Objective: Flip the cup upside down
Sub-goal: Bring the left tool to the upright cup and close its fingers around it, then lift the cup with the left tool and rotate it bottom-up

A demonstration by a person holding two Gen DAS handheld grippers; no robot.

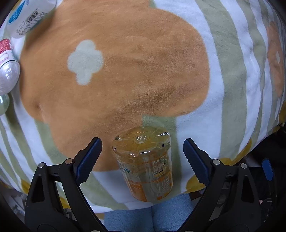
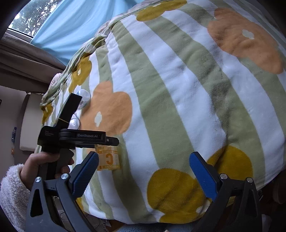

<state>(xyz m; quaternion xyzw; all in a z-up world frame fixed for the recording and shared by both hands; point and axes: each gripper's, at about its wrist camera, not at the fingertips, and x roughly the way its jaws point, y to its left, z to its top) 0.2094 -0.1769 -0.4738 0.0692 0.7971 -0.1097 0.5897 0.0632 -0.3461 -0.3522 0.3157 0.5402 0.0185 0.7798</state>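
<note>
A clear plastic cup (image 1: 144, 164) with an orange label stands upside down on the flowered blanket (image 1: 125, 71), its base facing up. My left gripper (image 1: 142, 155) is open, its blue pads on either side of the cup and apart from it. In the right wrist view the cup (image 2: 108, 158) shows at the lower left, under the left gripper's black body (image 2: 78, 137), which a hand holds. My right gripper (image 2: 143, 171) is open and empty over the blanket (image 2: 178, 89), to the right of the cup.
Several white bottles lie at the blanket's far left: one with a blue label (image 1: 30, 16), one with a red label (image 1: 7, 62). They also show in the right wrist view (image 2: 83, 98). A light blue fleece (image 1: 160, 214) lies below the blanket's near edge. A window and blue curtain (image 2: 68, 23) are behind.
</note>
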